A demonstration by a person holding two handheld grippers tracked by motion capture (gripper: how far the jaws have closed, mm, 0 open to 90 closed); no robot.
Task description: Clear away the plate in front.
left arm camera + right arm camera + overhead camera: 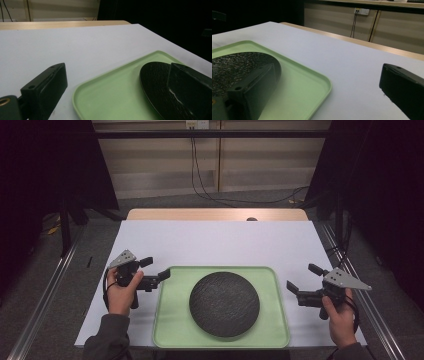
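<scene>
Grippers (155, 268) (301, 278) gaping beside tray (165, 325) rims, white table (220, 240) beyond

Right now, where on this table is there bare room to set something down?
The white table sheet lies bare between the light green plastic tray and the far wooden edge. The round dark textured plate covers the tray's middle. The strips beside the tray hold the left tool and right tool.

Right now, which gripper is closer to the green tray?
Left. The left gripper has one jaw tip at the green tray far-left corner; the right gripper sits off its right edge, clear gap.
</scene>
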